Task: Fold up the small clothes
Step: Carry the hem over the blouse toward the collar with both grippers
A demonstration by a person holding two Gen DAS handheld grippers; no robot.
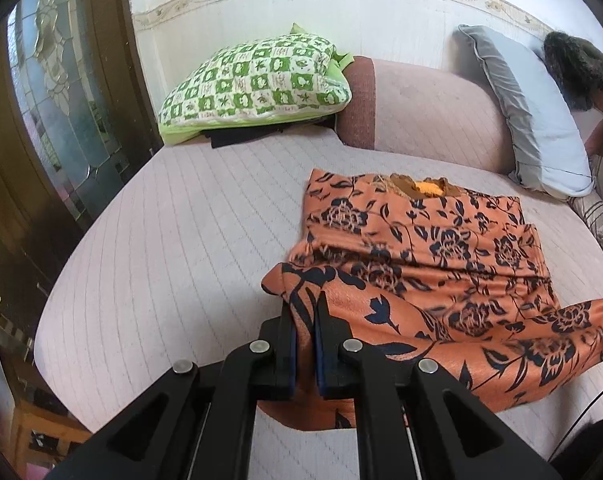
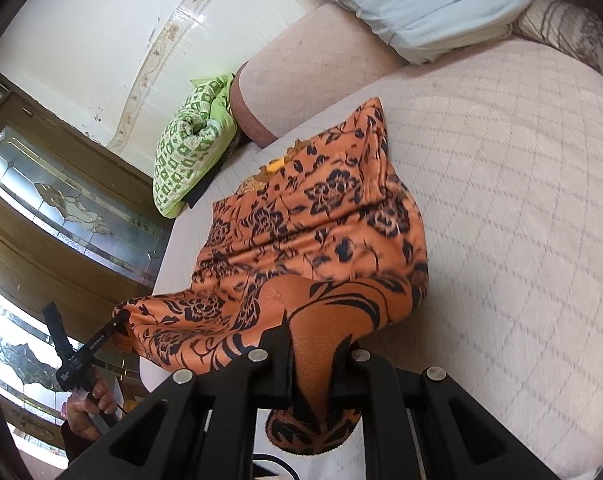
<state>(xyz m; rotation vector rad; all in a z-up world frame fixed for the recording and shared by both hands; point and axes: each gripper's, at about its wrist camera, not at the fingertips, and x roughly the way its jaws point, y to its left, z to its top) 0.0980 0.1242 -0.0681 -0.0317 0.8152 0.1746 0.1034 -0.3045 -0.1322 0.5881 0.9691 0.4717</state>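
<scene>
Fingers (image 1: 289,332) of left gripper (image 1: 304,344) at bottom centre of the left wrist view, clenched on a lifted corner of orange floral garment (image 1: 413,248). Fingers (image 2: 279,354) of right gripper (image 2: 311,364) at bottom centre of the right wrist view, likewise clamped on a bunched fold of the same garment (image 2: 317,216), cloth hanging down between them. Lifted hem stretched between both grips, raised off pink quilted bed (image 1: 173,240); rest of garment lying flat on the bed, centre right of the left wrist view, neckline toward the top. Left gripper (image 2: 117,316) also at lower left of the right wrist view, pinching the far corner, bare hand (image 2: 87,408) below it. Beyond the garment: green checked pillow (image 1: 257,84) at upper centre, grey pillow (image 1: 529,108) at upper right, glass-panelled door (image 1: 53,92) at left.
</scene>
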